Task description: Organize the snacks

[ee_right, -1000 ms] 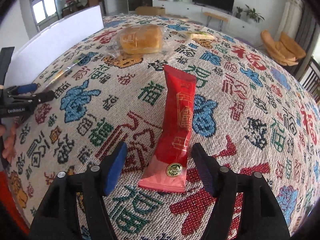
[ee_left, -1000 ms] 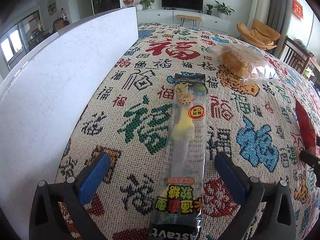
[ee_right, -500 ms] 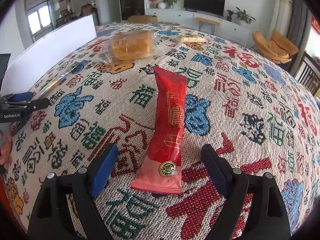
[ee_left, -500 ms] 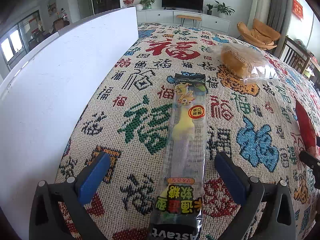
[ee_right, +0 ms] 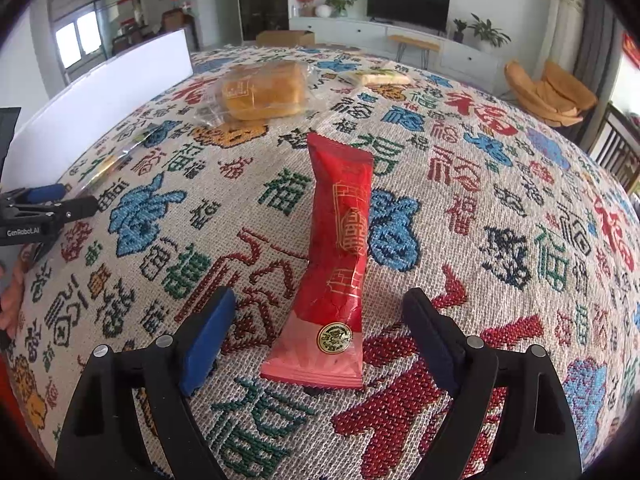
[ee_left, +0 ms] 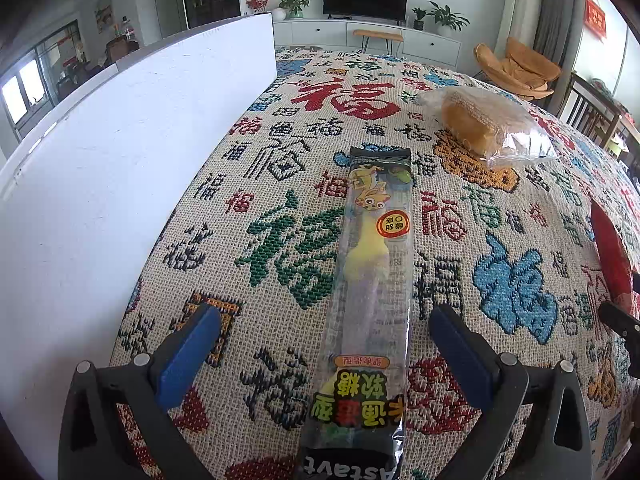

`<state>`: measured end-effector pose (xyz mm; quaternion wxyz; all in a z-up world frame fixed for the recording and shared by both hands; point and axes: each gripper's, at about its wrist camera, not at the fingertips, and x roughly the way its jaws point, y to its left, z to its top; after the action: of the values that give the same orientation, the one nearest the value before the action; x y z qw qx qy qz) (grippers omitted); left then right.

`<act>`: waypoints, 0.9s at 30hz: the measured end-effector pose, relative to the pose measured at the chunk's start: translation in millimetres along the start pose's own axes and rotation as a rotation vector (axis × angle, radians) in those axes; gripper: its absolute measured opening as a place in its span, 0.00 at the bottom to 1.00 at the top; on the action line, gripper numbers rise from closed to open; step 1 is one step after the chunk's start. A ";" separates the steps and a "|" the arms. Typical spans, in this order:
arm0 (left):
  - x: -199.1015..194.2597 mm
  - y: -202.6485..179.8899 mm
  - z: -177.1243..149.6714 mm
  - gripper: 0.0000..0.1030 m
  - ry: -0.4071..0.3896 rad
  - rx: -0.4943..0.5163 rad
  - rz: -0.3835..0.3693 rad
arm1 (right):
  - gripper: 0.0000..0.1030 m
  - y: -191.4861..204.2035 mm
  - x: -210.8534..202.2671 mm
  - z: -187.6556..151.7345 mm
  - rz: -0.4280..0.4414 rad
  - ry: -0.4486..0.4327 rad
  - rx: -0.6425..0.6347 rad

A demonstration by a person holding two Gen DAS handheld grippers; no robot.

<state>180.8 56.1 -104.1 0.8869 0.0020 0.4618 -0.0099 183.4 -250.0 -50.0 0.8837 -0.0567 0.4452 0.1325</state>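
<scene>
A long clear gummy-candy packet (ee_left: 372,280) with a yellow figure lies lengthwise on the patterned tablecloth (ee_left: 512,288). My left gripper (ee_left: 324,316) stands open astride its near end, and the blue pads do not touch it. A red snack packet (ee_right: 340,240) lies on the cloth in the right wrist view. My right gripper (ee_right: 320,296) is open around its lower end, with a gap on both sides. A bagged loaf of bread (ee_right: 262,92) lies farther back, also visible as the bread (ee_left: 480,124) in the left wrist view.
A tall white board (ee_left: 120,160) stands along the left side of the table. A small pale wrapped snack (ee_right: 378,77) lies near the far edge. Beyond the table are a TV cabinet, plants and an orange chair (ee_left: 520,68).
The right gripper's jaws have spread wider around the red packet, which stays lying on the cloth. The left gripper and the candy packet look unchanged.
</scene>
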 end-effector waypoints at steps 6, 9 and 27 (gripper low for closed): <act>0.3 0.1 0.0 1.00 0.000 0.000 0.000 | 0.86 0.0 0.0 0.0 0.000 0.000 0.000; 0.4 0.2 -0.1 1.00 0.000 0.000 0.000 | 0.86 -0.1 0.0 0.0 0.000 0.000 0.000; -14.0 3.6 -0.9 0.32 -0.006 0.053 -0.069 | 0.86 -2.9 5.7 13.7 0.024 0.120 -0.006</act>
<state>172.2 60.0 -93.2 0.8870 0.0096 0.4586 -0.0526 198.0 -248.7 -46.4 0.8537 -0.0618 0.4975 0.1407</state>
